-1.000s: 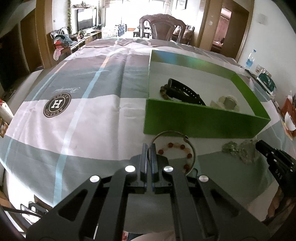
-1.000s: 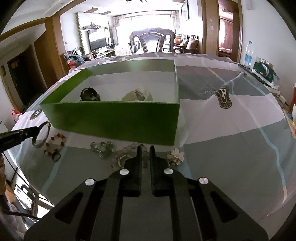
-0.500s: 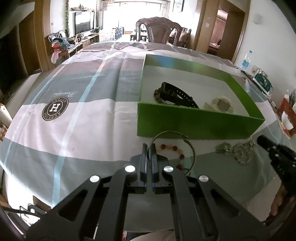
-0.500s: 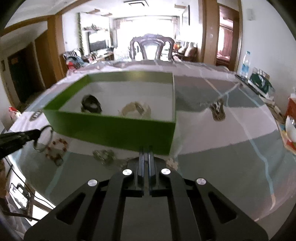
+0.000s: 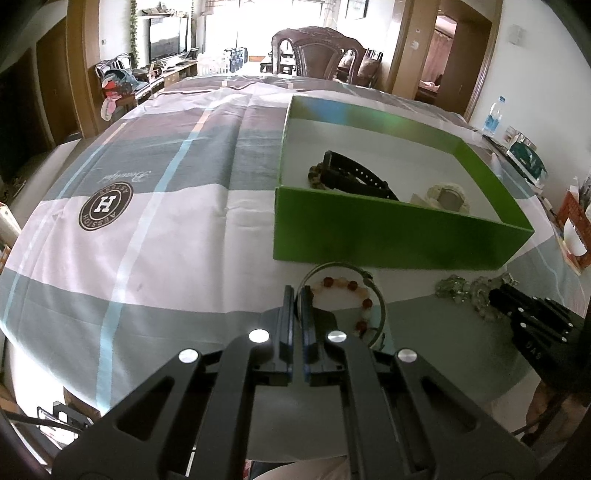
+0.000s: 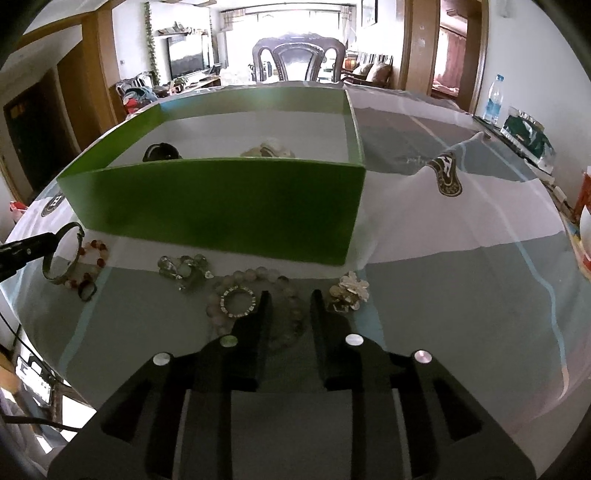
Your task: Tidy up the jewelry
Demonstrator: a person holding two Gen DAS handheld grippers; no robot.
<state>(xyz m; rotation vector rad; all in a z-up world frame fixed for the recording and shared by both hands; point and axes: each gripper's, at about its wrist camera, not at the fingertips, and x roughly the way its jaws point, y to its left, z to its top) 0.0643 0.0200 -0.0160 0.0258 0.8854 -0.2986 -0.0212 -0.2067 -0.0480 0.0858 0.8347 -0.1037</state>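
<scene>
Left tongs [image 5: 296, 291] pinch the bangle [image 5: 340, 263]; right tongs [image 6: 290, 297] stand open.
The bead bracelet [image 6: 258, 275] lies flat directly beneath them, green box [image 6: 221, 199] straight beyond.

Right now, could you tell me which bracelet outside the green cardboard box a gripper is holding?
The thin silver metal bangle, pinched by the left gripper; the beaded bracelets lie loose on the tablecloth.

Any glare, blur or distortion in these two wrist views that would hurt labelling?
Left wrist view: sharp, but the window behind the dark wooden chair is blown out, and a bluish sheen lies on the far inner wall of the green cardboard box. Right wrist view: equally sharp, same washed-out window, fisheye bowing the box's front wall, dark corners.
</scene>
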